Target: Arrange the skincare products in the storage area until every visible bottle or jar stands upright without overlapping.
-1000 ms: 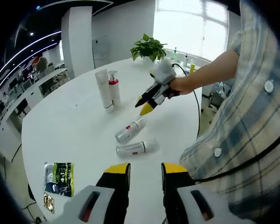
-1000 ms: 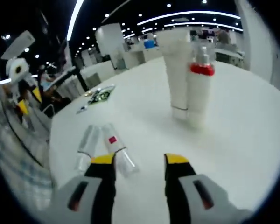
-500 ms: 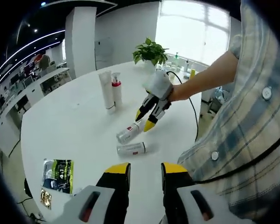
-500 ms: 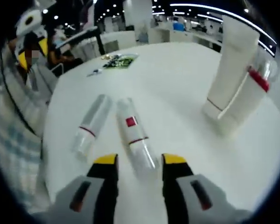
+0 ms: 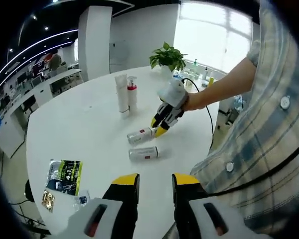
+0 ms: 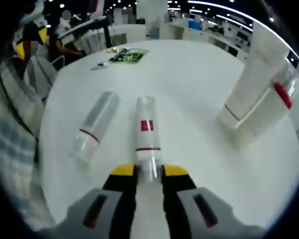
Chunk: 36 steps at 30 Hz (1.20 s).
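A round white surface (image 5: 84, 124) stands in an open office. Beyond its far edge a potted plant (image 5: 168, 56) sits before bright windows (image 5: 214, 35). A white pillar (image 5: 94, 37) rises behind; ceiling light strips (image 5: 35, 45) run above rows of desks (image 5: 25, 94).

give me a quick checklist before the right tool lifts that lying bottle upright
1. Right tool closed on the bottle with the red label: ok, jaws at its near end.
2. Grip squarely centred: cannot tell.
3. Second lying bottle apart from it: ok, a gap shows.
4. Upright white tube and red-collared pump bottle out of the swing path: ok, off to the side.
5. Left tool out of the way: ok, open and holding nothing.
6. All bottles upright: not ok, two lie flat.
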Motion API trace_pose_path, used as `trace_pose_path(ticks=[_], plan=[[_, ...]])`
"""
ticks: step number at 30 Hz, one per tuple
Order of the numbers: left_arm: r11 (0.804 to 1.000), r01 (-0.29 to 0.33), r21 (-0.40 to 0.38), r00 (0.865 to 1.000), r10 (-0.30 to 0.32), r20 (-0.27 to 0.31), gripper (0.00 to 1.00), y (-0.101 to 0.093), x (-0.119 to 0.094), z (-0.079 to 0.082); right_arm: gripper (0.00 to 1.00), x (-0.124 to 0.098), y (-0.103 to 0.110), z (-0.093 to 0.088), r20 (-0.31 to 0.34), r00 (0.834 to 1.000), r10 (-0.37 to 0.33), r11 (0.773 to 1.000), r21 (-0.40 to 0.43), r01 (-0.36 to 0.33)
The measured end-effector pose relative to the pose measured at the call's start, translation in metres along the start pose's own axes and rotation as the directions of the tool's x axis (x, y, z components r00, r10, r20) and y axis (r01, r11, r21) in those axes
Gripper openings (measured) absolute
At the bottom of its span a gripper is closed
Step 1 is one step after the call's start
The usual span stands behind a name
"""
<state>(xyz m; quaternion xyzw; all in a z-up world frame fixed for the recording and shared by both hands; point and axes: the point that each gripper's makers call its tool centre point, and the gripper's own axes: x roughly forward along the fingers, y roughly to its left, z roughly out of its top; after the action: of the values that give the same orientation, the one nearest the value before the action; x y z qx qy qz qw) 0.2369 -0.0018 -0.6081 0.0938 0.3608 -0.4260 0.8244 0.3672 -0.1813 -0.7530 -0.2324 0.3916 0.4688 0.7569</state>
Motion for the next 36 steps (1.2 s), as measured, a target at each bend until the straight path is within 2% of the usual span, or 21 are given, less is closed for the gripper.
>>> trace_pose_path(ticks=[7, 10, 15, 17, 18, 19, 21, 22, 23, 24, 26, 29, 32, 33, 34, 35, 36], plan=[[0.999, 0.021, -0.048, 0.998, -0.018, 0.066, 0.27, 0.000, 0.002, 0.014, 0.16, -0.021, 0.002, 0.012, 0.035, 0.999, -0.026, 0.997, -0.070, 0.028], [0.998, 0.029, -0.047, 0.996, -0.025, 0.081, 0.27, 0.002, 0.004, 0.022, 0.16, -0.036, 0.002, 0.027, 0.078, 0.996, -0.048, 0.991, -0.120, 0.057], [0.993, 0.068, -0.097, 0.989, -0.054, 0.138, 0.29, 0.005, 0.007, 0.041, 0.16, -0.061, 0.010, 0.048, 0.116, 0.992, -0.045, 0.966, -0.248, 0.073], [0.984, 0.100, -0.151, 0.982, -0.073, 0.176, 0.34, 0.004, 0.007, 0.051, 0.16, -0.071, 0.020, 0.056, 0.115, 0.993, -0.020, 0.940, -0.337, 0.058], [0.976, 0.116, -0.182, 0.977, -0.079, 0.198, 0.37, 0.005, 0.007, 0.056, 0.16, -0.073, 0.022, 0.057, 0.115, 0.993, -0.015, 0.935, -0.352, 0.055], [0.966, 0.139, -0.219, 0.969, -0.087, 0.232, 0.39, 0.006, 0.006, 0.065, 0.16, -0.078, 0.027, 0.061, 0.115, 0.993, -0.010, 0.918, -0.393, 0.054], [0.965, 0.143, -0.222, 0.965, -0.086, 0.248, 0.39, 0.009, 0.005, 0.072, 0.16, -0.085, 0.034, 0.067, 0.108, 0.994, 0.005, 0.895, -0.445, 0.044], [0.966, 0.138, -0.219, 0.965, -0.081, 0.248, 0.39, 0.012, 0.006, 0.075, 0.16, -0.092, 0.041, 0.074, 0.109, 0.994, 0.015, 0.868, -0.495, 0.041], [0.967, 0.134, -0.218, 0.966, -0.079, 0.246, 0.39, 0.013, 0.007, 0.077, 0.16, -0.093, 0.043, 0.075, 0.107, 0.994, 0.021, 0.862, -0.505, 0.036], [0.970, 0.127, -0.208, 0.969, -0.076, 0.236, 0.39, 0.015, 0.009, 0.079, 0.16, -0.098, 0.047, 0.081, 0.110, 0.994, 0.025, 0.842, -0.538, 0.038], [0.971, 0.132, -0.198, 0.970, -0.086, 0.227, 0.40, 0.015, 0.013, 0.080, 0.16, -0.102, 0.050, 0.087, 0.109, 0.994, 0.026, 0.826, -0.563, 0.040], [0.975, 0.143, -0.169, 0.978, -0.113, 0.176, 0.44, 0.015, 0.021, 0.079, 0.16, -0.110, 0.053, 0.099, 0.124, 0.991, 0.041, 0.797, -0.602, 0.042], [0.972, 0.166, -0.166, 0.978, -0.142, 0.151, 0.46, 0.014, 0.025, 0.081, 0.16, -0.119, 0.060, 0.113, 0.126, 0.991, 0.055, 0.741, -0.670, 0.044], [0.966, 0.189, -0.177, 0.976, -0.165, 0.145, 0.46, 0.012, 0.026, 0.082, 0.16, -0.122, 0.065, 0.117, 0.122, 0.990, 0.063, 0.716, -0.697, 0.040], [0.950, 0.227, -0.212, 0.969, -0.198, 0.150, 0.47, 0.007, 0.027, 0.083, 0.16, -0.125, 0.069, 0.119, 0.118, 0.991, 0.067, 0.700, -0.713, 0.037], [0.927, 0.279, -0.252, 0.957, -0.247, 0.150, 0.47, 0.001, 0.029, 0.084, 0.16, -0.128, 0.074, 0.122, 0.110, 0.991, 0.073, 0.669, -0.743, 0.033], [0.911, 0.310, -0.272, 0.949, -0.279, 0.147, 0.49, -0.004, 0.030, 0.084, 0.16, -0.130, 0.079, 0.124, 0.102, 0.992, 0.081, 0.646, -0.763, 0.026]])
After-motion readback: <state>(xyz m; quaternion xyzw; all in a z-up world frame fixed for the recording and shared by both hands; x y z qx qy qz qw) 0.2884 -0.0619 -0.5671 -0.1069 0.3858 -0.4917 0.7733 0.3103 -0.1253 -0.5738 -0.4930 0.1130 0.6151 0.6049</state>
